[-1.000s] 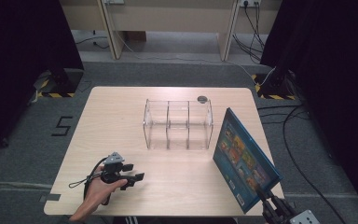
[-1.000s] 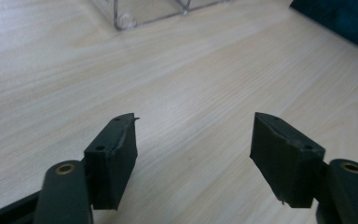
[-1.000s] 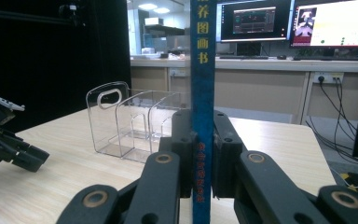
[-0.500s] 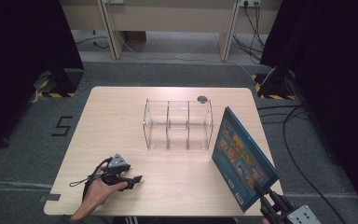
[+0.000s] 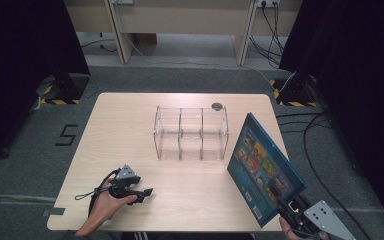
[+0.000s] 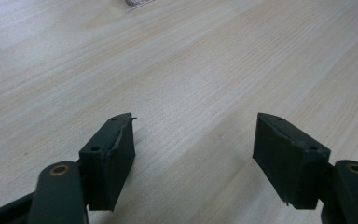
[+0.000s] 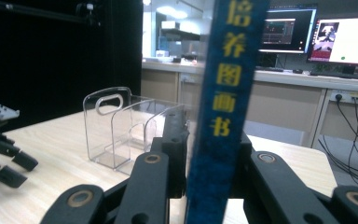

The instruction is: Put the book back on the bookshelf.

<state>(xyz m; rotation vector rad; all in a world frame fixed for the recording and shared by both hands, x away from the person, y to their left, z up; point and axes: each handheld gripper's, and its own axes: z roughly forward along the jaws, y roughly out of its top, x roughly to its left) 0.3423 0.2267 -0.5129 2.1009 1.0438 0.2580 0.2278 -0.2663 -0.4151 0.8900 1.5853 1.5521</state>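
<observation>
Hand (image 5: 101, 209) at the table's (image 5: 130, 130) near-left corner is resting the left gripper (image 5: 145, 192) on the wood, jaws standing apart with nothing between them, just bare grain under the pads in the left gripper view (image 6: 193, 149). Clear three-bay organizer (image 5: 191, 133) is sitting mid-table, a small dark round object (image 5: 216, 106) behind its right end. Blue picture book (image 5: 264, 167) is standing tilted over the near-right edge, well right of the organizer. Right gripper (image 5: 285, 207) is clamping its lower corner; in the right gripper view the spine (image 7: 221, 107) is rising straight up between the two jaws, pads pressing both covers. Those jaws have just been easing open slightly, book still between them.
</observation>
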